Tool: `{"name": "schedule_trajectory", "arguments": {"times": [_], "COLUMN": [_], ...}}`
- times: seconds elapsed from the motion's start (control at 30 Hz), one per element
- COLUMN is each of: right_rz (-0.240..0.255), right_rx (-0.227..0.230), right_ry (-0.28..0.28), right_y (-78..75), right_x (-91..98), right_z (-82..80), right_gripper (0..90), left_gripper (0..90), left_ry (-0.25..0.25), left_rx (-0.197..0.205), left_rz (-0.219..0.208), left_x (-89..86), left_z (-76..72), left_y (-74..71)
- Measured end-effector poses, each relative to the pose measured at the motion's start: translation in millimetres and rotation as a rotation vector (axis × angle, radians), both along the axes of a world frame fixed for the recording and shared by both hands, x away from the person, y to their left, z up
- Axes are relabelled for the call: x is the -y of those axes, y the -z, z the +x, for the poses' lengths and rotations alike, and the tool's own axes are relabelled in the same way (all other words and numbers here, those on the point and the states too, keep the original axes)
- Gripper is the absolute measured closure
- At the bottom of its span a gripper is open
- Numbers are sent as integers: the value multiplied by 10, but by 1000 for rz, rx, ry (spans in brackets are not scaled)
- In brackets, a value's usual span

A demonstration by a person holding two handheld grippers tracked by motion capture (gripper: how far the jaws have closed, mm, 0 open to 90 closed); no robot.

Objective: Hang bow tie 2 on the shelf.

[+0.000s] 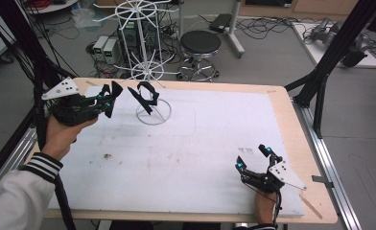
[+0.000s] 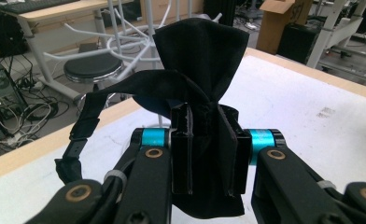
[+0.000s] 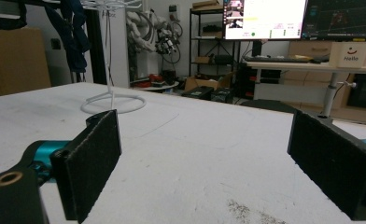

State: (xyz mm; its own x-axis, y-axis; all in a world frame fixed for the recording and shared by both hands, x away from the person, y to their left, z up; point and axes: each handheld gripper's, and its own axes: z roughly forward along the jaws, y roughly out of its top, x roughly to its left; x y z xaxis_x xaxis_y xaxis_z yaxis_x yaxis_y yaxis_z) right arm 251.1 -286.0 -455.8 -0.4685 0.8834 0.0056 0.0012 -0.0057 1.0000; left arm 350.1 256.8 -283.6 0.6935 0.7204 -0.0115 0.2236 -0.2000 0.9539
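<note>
My left gripper [image 1: 110, 99] [image 2: 208, 116] is shut on a black fabric piece [image 2: 204, 56] with a strap and buckle [image 2: 78, 140], held up over the table's far left corner. In the high view the black fabric [image 1: 145, 96] hangs in the air right beside the pole of a white wire rack [image 1: 153, 114], just above its ring base. My right gripper [image 1: 253, 157] [image 3: 207, 126] rests low near the table's front right edge, open, with bare white sheet between its pads. The rack's ring base [image 3: 113, 102] stands far ahead of it.
A white sheet [image 1: 200, 143] covers most of the wooden table [image 1: 282, 96]. A black stool [image 1: 200, 43] [image 2: 92, 70] and cables lie on the floor beyond the far edge. Black frame posts [image 1: 330, 57] rise at the right and left sides.
</note>
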Motion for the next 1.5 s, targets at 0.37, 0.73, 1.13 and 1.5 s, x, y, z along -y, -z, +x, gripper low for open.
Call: {"name": "schedule_trajectory", "arguments": {"times": [0.37,0.73,1.13,1.5], "right_rz": [0,3,5,2], "right_rx": [-1,-7,-5,-1], "right_ry": [0,0,1,1], "right_y": [0,1,0,0], "right_x": [-1,-4,-2,0], "right_z": [-1,-7,-5,1], "right_gripper": [91,91,91,91], "left_gripper": [764,764,764,763], "left_ry": [-5,2,17,24], "left_rx": [16,18,4,0], "left_rz": [11,19,27,22], "left_x": [56,149,242,303], "left_z": [135,280,432,500], "left_y": [-107,-86,19,79]}}
